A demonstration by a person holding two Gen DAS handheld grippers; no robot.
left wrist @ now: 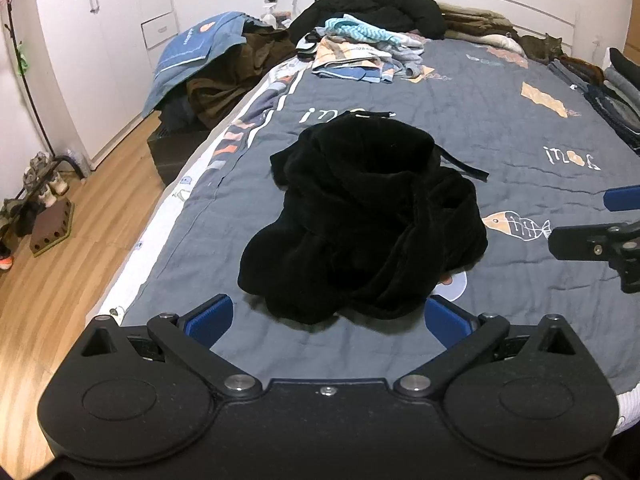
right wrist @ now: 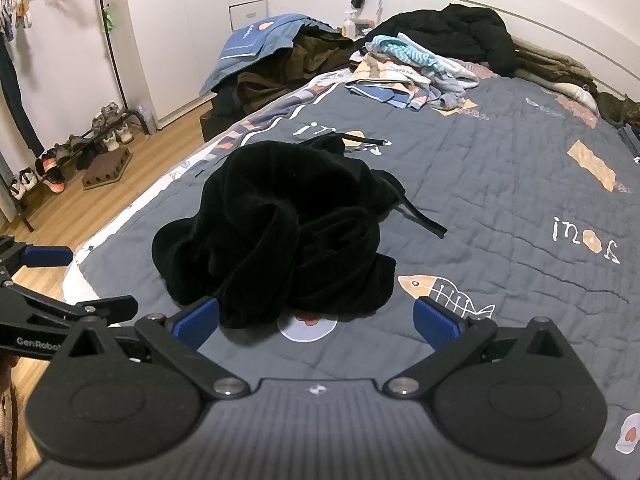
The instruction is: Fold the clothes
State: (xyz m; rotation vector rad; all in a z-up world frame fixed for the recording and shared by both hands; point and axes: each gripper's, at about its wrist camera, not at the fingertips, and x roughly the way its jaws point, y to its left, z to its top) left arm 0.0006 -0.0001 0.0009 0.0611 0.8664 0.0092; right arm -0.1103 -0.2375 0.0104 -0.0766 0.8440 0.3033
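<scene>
A crumpled black garment [left wrist: 360, 220] [right wrist: 280, 232] lies in a heap on the grey-blue bedspread [left wrist: 500, 128] [right wrist: 500, 184], with thin black straps trailing from it. My left gripper [left wrist: 328, 320] hovers just short of the heap's near edge, open, blue pads wide apart and holding nothing. My right gripper [right wrist: 316, 320] is likewise open at the heap's near side, its left pad close to the fabric. Each gripper shows at the edge of the other's view: the right gripper [left wrist: 600, 224] at the right, the left gripper [right wrist: 60, 280] at the left.
A pile of light and striped clothes [left wrist: 368, 52] [right wrist: 412, 72] and a black jacket [left wrist: 380, 4] lie at the head of the bed. Folded dark clothes [left wrist: 616, 96] sit at the right edge. A cat [left wrist: 540, 46] rests by the headboard. Wooden floor, shoes and a coat rack [right wrist: 80, 148] are left.
</scene>
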